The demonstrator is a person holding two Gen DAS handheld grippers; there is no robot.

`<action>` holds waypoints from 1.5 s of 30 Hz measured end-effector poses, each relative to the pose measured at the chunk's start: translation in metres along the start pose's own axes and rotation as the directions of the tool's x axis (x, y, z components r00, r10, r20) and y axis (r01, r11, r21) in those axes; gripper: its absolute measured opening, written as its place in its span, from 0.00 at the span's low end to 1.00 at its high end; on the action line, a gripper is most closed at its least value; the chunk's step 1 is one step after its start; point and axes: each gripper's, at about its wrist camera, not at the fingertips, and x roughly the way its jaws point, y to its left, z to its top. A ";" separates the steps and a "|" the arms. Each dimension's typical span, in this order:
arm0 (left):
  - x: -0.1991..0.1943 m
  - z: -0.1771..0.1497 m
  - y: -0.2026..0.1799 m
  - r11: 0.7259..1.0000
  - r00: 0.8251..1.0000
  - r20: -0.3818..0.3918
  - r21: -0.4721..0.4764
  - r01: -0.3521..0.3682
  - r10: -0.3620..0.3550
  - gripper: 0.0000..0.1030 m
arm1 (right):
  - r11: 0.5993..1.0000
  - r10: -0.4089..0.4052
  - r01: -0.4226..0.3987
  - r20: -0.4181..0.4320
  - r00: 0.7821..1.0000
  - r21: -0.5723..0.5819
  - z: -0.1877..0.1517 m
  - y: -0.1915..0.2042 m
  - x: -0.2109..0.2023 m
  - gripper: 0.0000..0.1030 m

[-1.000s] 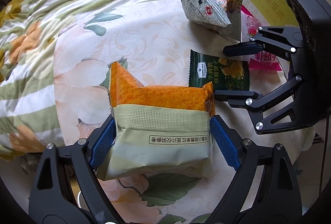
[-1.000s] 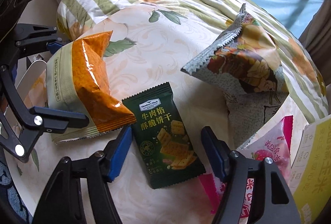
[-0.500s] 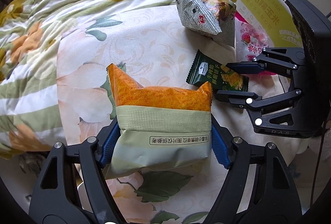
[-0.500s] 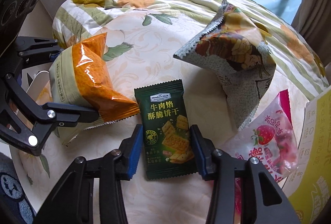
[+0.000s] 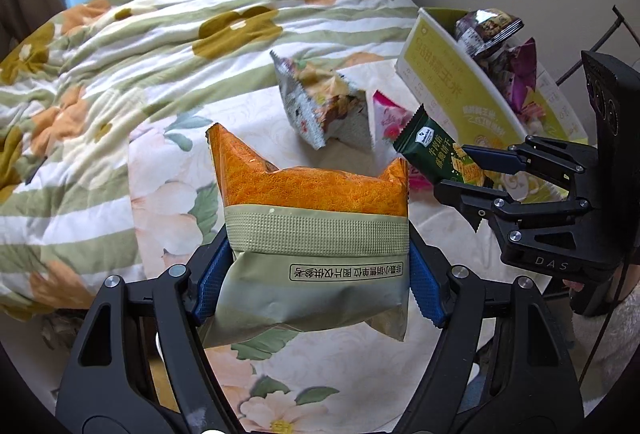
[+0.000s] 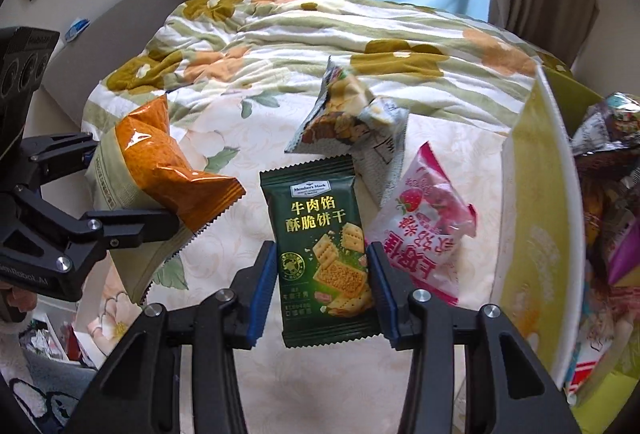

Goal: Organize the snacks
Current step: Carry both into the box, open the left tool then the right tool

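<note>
My left gripper (image 5: 316,286) is shut on an orange and olive snack bag (image 5: 312,234), held up above the floral bedspread (image 5: 168,137). The blue pads press the bag's two sides. My right gripper (image 6: 322,286) is shut on a dark green cracker packet (image 6: 320,234), also lifted off the bed. In the left wrist view the right gripper (image 5: 466,169) shows at the right with the green packet (image 5: 430,149) in its jaws. In the right wrist view the left gripper (image 6: 132,189) shows at the left with the orange bag (image 6: 168,169).
A grey triangular snack bag (image 6: 352,121) and a pink strawberry candy bag (image 6: 424,226) lie on the bed. A yellow-green cardboard box (image 5: 460,93) with several snacks inside stands at the right. Curtains and a window are behind the bed.
Both grippers closed on their snacks, the left on the orange bag and the right on the green packet, then lifted them off the bed. The box of snacks came into view.
</note>
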 end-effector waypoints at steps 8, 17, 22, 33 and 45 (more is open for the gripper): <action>-0.030 0.051 -0.083 0.998 0.995 0.101 0.061 0.015 -0.021 0.72 | 0.979 -0.090 0.067 0.110 0.990 0.195 -0.011 -0.063 -0.095 0.40; 0.004 0.082 -0.212 0.993 0.987 0.106 0.026 0.116 -0.118 0.73 | 0.953 -0.173 0.128 0.146 0.974 0.276 -0.047 -0.169 -0.166 0.40; 0.051 0.079 -0.276 0.993 0.992 0.047 0.014 0.114 -0.115 0.73 | 0.950 -0.160 0.110 0.152 0.975 0.293 -0.072 -0.221 -0.186 0.40; 0.059 0.061 -0.310 0.993 0.995 0.078 -0.102 -0.053 0.061 0.99 | 0.965 -0.038 0.010 0.104 0.994 0.261 -0.098 -0.271 -0.178 0.40; 0.021 0.020 -0.277 0.963 0.984 0.085 -0.235 -0.133 0.157 0.99 | 0.968 0.002 -0.030 0.110 0.994 0.249 -0.088 -0.266 -0.155 0.40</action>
